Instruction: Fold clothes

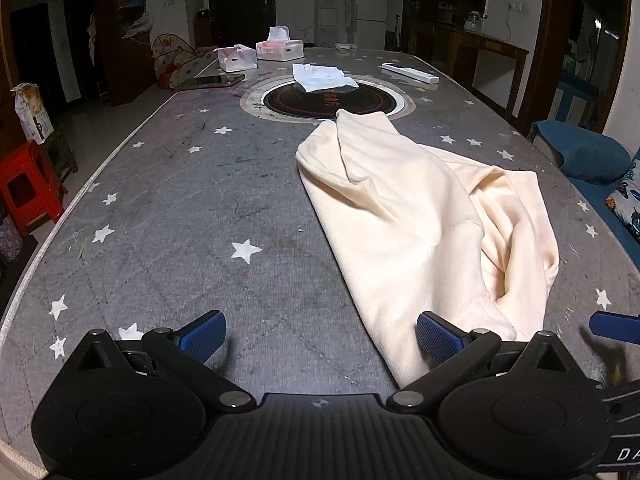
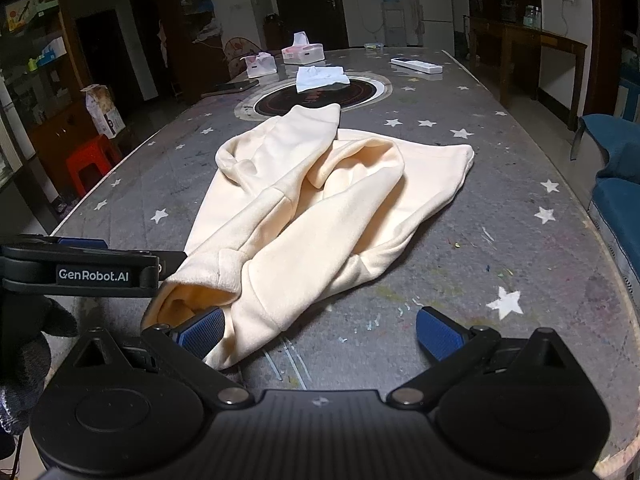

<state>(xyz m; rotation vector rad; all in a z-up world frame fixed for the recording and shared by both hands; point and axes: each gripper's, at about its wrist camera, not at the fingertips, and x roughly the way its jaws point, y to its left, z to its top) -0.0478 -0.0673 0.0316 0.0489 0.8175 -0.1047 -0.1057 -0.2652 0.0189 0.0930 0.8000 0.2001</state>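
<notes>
Hovering low over the table (image 1: 168, 200), the left gripper (image 1: 320, 338) stands wide, its ribbed blue pads (image 1: 202, 336) empty, the right-hand pad beside the hem of the cream garment (image 1: 420, 216); the right gripper (image 2: 320, 332) is likewise spread wide and empty, its left pad at the cuff; the garment (image 2: 312, 200), soft, fleecy and rumpled, lies mid-table on grey star-printed cloth, its far end touching a round black hob (image 1: 328, 102).

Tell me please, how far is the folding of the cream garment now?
Hardly begun. The cream fleece garment lies rumpled on the grey star-patterned table, with one part thrown loosely across the rest. The left gripper and right gripper are both open and hold nothing. Smoothing and every fold remain.
</notes>
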